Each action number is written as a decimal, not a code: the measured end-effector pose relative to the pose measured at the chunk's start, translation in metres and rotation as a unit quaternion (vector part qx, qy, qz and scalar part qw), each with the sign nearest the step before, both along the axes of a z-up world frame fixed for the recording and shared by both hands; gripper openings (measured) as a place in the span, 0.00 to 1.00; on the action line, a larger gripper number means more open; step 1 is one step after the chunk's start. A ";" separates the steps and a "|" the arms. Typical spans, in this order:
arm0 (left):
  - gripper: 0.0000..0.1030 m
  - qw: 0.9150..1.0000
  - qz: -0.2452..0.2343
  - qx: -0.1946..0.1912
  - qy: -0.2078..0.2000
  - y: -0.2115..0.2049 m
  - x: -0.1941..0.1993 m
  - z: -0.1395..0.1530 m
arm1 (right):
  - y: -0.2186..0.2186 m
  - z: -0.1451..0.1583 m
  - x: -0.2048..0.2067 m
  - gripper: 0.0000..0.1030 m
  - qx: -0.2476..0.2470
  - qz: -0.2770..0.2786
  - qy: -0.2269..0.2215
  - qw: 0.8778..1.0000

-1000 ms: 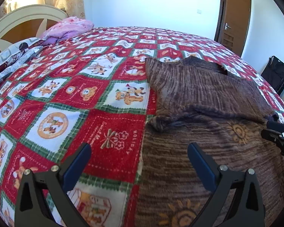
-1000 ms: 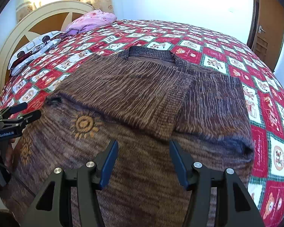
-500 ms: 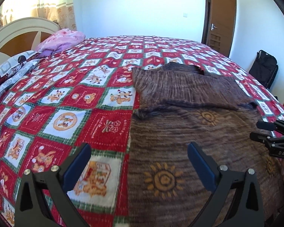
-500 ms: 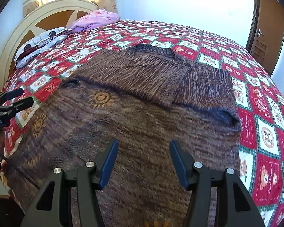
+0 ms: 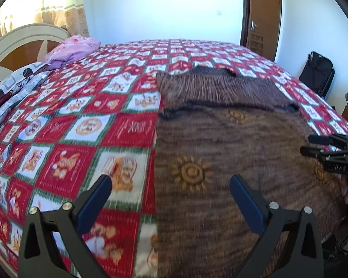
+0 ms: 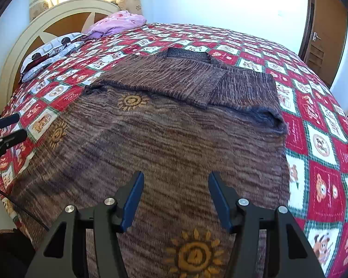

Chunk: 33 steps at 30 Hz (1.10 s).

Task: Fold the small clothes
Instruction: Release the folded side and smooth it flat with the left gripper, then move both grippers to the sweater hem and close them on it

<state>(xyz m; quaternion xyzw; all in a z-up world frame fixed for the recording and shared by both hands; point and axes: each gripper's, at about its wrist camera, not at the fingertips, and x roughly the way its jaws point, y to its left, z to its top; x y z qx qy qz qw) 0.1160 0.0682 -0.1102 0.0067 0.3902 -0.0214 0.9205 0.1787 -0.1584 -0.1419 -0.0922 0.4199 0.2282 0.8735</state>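
Both sets of jaws stand apart and hold nothing. The left gripper [image 5: 170, 199] hangs over the sweater's left side edge, the right gripper [image 6: 175, 197] over its lower body. The brown sweater [image 6: 174, 134] lies flat on the bed [image 6: 322, 143], hem toward the bed's near edge, both sleeves folded across its chest. I'd guess they hang near the hem to lift it toward the collar.

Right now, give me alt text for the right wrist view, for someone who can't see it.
A brown knit sweater with orange sun motifs lies flat on a red cartoon-print bedspread, its sleeves folded across the chest. The right gripper hovers over its lower half, jaws open and empty; the left gripper shows at the left edge.
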 end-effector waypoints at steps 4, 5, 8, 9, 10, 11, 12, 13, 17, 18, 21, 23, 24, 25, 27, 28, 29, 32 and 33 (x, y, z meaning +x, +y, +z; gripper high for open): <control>1.00 1.000 -0.012 0.007 0.001 -0.006 -0.012 0.000 | -0.003 0.001 -0.012 0.58 -0.002 0.002 0.001 1.000; 1.00 1.000 -0.016 0.007 0.003 -0.008 -0.015 -0.001 | -0.003 0.001 -0.014 0.59 -0.004 0.004 0.001 1.000; 1.00 1.000 -0.022 0.012 0.007 -0.012 -0.022 -0.002 | -0.003 0.002 -0.022 0.60 -0.003 0.007 0.001 1.000; 1.00 1.000 -0.023 0.013 0.010 -0.013 -0.023 -0.004 | -0.003 0.002 -0.025 0.60 -0.003 0.009 0.000 1.000; 1.00 1.000 -0.024 0.013 0.013 -0.014 -0.025 -0.005 | -0.003 0.002 -0.027 0.60 -0.003 0.010 0.001 1.000; 1.00 0.999 -0.026 0.014 0.016 -0.014 -0.027 -0.007 | -0.003 0.002 -0.030 0.60 -0.004 0.010 0.001 1.000; 1.00 0.999 -0.027 0.015 0.020 -0.015 -0.030 -0.009 | -0.003 0.001 -0.032 0.60 -0.005 0.010 0.002 1.000; 1.00 0.999 -0.028 0.017 0.023 -0.015 -0.032 -0.011 | -0.004 0.001 -0.034 0.60 -0.005 0.011 0.003 1.000; 1.00 0.999 -0.028 0.014 0.037 -0.014 -0.038 -0.018 | -0.005 0.001 -0.043 0.62 -0.008 0.015 0.009 1.000; 1.00 0.999 -0.028 0.008 0.041 -0.012 -0.040 -0.019 | -0.006 0.002 -0.045 0.66 -0.006 0.015 0.010 1.000; 1.00 0.998 -0.026 0.001 0.051 -0.007 -0.048 -0.023 | -0.009 0.002 -0.054 0.67 -0.005 0.018 0.013 1.000; 1.00 0.998 -0.024 -0.001 0.057 -0.004 -0.054 -0.026 | -0.012 0.001 -0.060 0.67 -0.010 0.019 0.014 1.000; 1.00 0.998 -0.022 -0.002 0.060 -0.002 -0.057 -0.027 | -0.013 0.001 -0.063 0.67 -0.011 0.019 0.015 1.000; 1.00 0.998 -0.020 -0.004 0.063 0.000 -0.060 -0.028 | -0.015 0.000 -0.065 0.67 -0.011 0.019 0.016 1.000; 1.00 0.997 -0.015 -0.019 0.073 0.005 -0.064 -0.031 | -0.020 -0.001 -0.072 0.67 -0.014 0.017 0.018 1.000; 1.00 0.997 -0.011 -0.027 0.078 0.008 -0.067 -0.032 | -0.022 -0.001 -0.075 0.67 -0.015 0.014 0.017 1.000; 1.00 0.996 -0.009 -0.030 0.078 0.010 -0.070 -0.033 | -0.026 -0.001 -0.079 0.67 -0.017 0.012 0.017 1.000; 1.00 0.996 -0.006 -0.031 0.080 0.012 -0.073 -0.036 | -0.037 0.000 -0.092 0.67 -0.025 0.005 0.012 1.000; 1.00 0.996 -0.005 -0.035 0.082 0.012 -0.073 -0.037 | -0.040 0.000 -0.095 0.67 -0.027 0.003 0.010 1.000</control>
